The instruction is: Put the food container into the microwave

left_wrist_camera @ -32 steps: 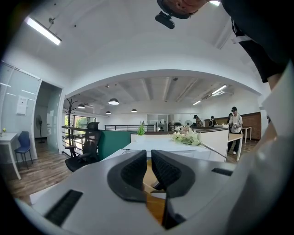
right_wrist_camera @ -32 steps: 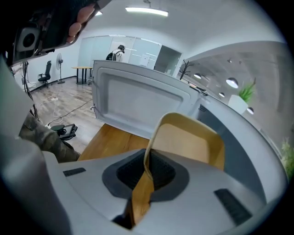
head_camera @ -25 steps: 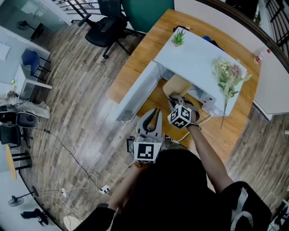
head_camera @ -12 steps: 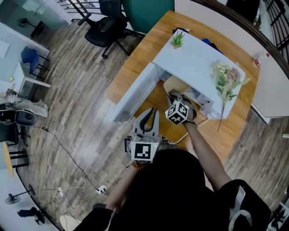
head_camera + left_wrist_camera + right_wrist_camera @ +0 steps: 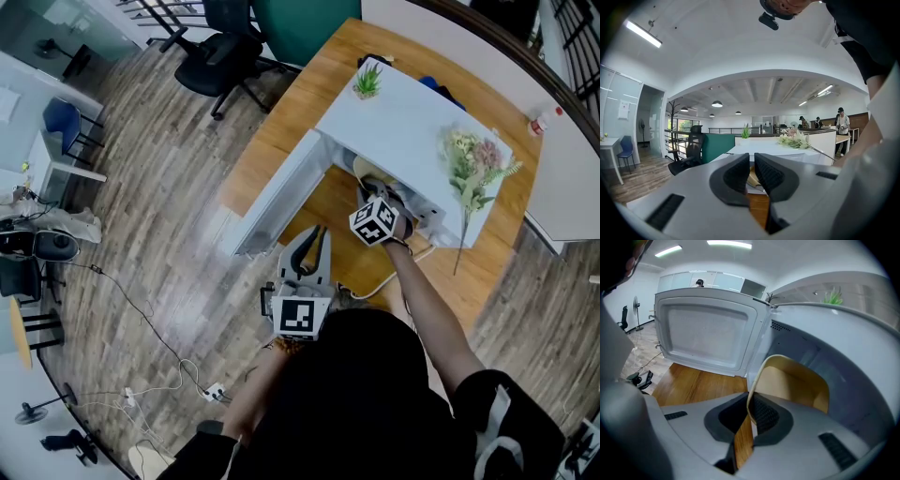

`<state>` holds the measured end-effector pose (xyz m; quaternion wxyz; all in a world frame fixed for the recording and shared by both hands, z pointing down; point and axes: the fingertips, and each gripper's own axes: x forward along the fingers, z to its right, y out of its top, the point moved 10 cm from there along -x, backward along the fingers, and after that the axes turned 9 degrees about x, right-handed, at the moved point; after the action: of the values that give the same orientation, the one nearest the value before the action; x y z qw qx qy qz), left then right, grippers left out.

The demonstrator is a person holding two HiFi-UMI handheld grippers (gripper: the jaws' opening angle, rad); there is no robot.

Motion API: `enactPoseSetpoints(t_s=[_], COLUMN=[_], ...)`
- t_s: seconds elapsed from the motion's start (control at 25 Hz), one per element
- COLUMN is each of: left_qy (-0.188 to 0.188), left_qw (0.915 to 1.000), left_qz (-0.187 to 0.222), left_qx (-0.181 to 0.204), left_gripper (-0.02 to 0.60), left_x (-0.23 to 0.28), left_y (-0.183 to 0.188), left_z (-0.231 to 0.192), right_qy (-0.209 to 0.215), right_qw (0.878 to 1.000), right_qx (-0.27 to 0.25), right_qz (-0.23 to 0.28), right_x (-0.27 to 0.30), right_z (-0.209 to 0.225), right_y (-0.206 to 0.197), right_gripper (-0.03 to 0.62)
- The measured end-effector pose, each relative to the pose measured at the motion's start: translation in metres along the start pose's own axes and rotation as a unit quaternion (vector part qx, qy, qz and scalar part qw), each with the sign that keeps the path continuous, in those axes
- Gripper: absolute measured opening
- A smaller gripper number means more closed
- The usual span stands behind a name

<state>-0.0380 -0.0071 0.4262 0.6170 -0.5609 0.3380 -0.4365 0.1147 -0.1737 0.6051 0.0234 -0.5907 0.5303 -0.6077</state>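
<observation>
I'm on the insert step: my right gripper (image 5: pixel 751 405) is pinching the rim of the pale beige round plastic food container (image 5: pixel 793 381), jaws narrow on its thin wall, container tilted & partly inside the mouth of the white boxy microwave (image 5: pixel 405 120), beside its swung-open door (image 5: pixel 707 333). Next, I reckon, I'm pushing deeper, levelling it onto the microwave floor, then releasing. My left gripper (image 5: pixel 752 169) is waiting in front of the microwave, jaws together, empty.

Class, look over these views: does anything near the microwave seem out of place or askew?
A bouquet lies loose on top of the microwave, its stem overhanging the edge, an odd place for flowers. The food container hangs tilted, pinched by its rim in the right gripper.
</observation>
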Motion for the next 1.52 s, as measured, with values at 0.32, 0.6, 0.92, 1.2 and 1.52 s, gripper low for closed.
enactPoseSetpoints(t_s=[0.32,0.6,0.92,1.2,1.52], left_qy=[0.002,0.006,-0.001,-0.023,-0.027], left_qw=[1.0,0.9999,0.9999,0.9996,0.9995], left_qz=[-0.004,-0.008,-0.009,-0.004,-0.017], left_qx=[-0.002,-0.005,0.004,0.013,0.006], left_gripper=[0.049,0.049,0.049,0.049,0.049], left_x=[0.002,0.002,0.005,0.011,0.009], left_y=[-0.003,-0.005,-0.005,-0.007,-0.008], left_z=[-0.004,-0.008,-0.008,0.0,0.0], right_qy=[-0.048,-0.066,-0.084,-0.102,-0.107], right_qw=[0.999,0.997,0.994,0.993,0.993], right_qx=[0.011,0.046,0.062,0.057,0.047], right_qz=[0.004,-0.004,-0.013,-0.016,-0.008], right_x=[0.015,0.031,0.041,0.046,0.046], right_z=[0.005,0.017,0.033,0.04,0.038], right_y=[-0.001,-0.004,-0.009,-0.017,-0.014], right_gripper=[0.035,0.038,0.041,0.041,0.057])
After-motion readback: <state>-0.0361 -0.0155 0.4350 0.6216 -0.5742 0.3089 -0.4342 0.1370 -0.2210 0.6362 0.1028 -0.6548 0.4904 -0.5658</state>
